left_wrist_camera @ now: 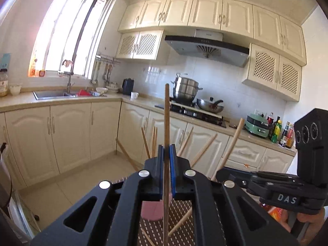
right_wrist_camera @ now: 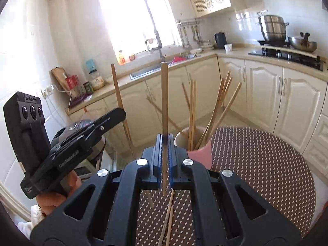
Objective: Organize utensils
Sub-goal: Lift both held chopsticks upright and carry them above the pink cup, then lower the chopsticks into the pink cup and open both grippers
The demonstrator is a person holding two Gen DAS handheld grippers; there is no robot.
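Observation:
My left gripper (left_wrist_camera: 167,153) is shut on a wooden chopstick (left_wrist_camera: 167,112) that stands upright between its blue pads. My right gripper (right_wrist_camera: 164,143) is likewise shut on an upright chopstick (right_wrist_camera: 164,102). A pink cup (right_wrist_camera: 199,149) stands on the table just right of the right gripper, with several chopsticks (right_wrist_camera: 215,110) leaning in it. In the left wrist view the cup (left_wrist_camera: 151,211) shows below the fingers. Loose chopsticks (right_wrist_camera: 168,221) lie on the mat under the right gripper. Each view shows the other gripper beside it: the right gripper (left_wrist_camera: 220,173) and the left gripper (right_wrist_camera: 122,111).
The round table carries a brown dotted mat (right_wrist_camera: 256,174). Cream cabinets (left_wrist_camera: 69,135) line the room under a counter with a sink (left_wrist_camera: 53,94) and a stove with pots (left_wrist_camera: 190,100). A dark cooker (right_wrist_camera: 82,127) stands left of the table.

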